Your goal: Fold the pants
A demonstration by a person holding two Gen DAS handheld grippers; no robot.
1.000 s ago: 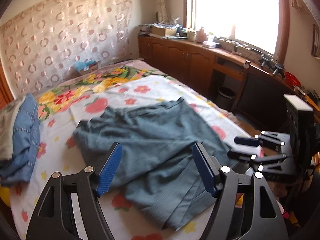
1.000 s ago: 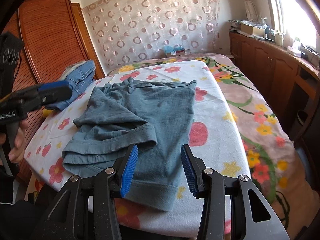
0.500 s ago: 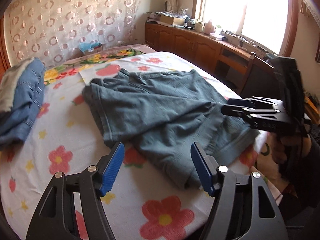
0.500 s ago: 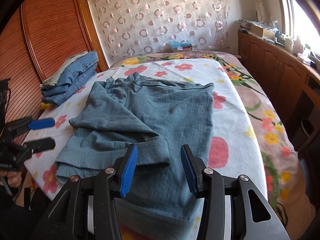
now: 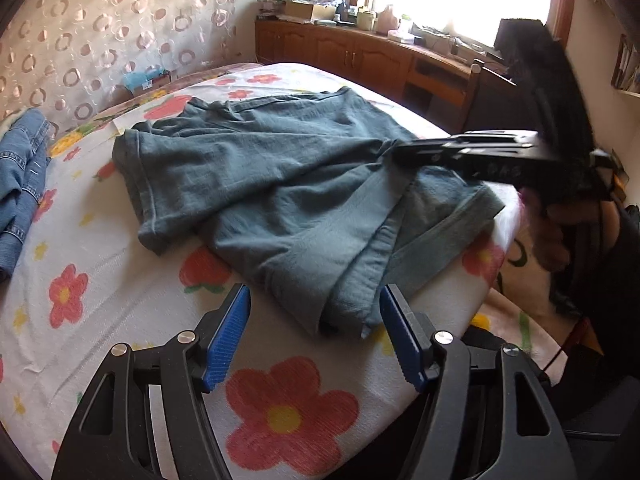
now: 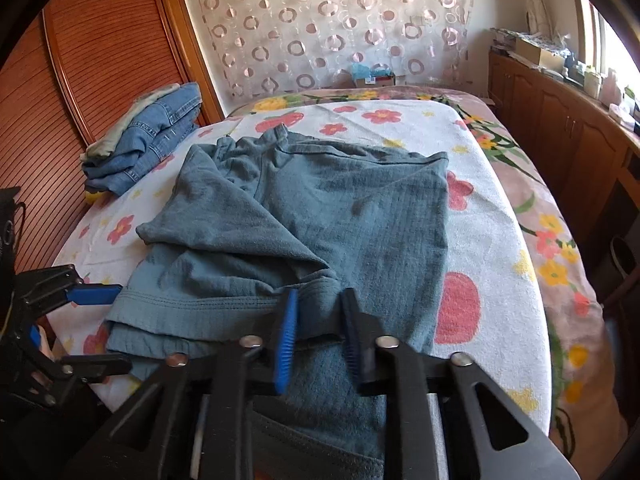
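Right-wrist view: right gripper [image 6: 318, 332], wide apart a moment ago, closing onto a hem fold of the teal pants [image 6: 320, 216] rumpled on the flowered bed [image 6: 496, 248]; left gripper [image 5: 314, 338] gaping, empty, narrowing slightly, lowered toward the near hem—fold about to begin.

Pants [image 6: 320, 216] lie on the bed [image 6: 492, 248], jeans [image 6: 156, 136] to their left

Blue-grey pants [image 6: 320, 216] rumpled, half-folded on bed.

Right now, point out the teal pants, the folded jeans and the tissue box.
teal pants [image 6: 360, 216], right wrist view, flat upper panel.
folded jeans [image 6: 160, 140], right wrist view, top of stack.
tissue box [image 6: 372, 76], right wrist view, front face.
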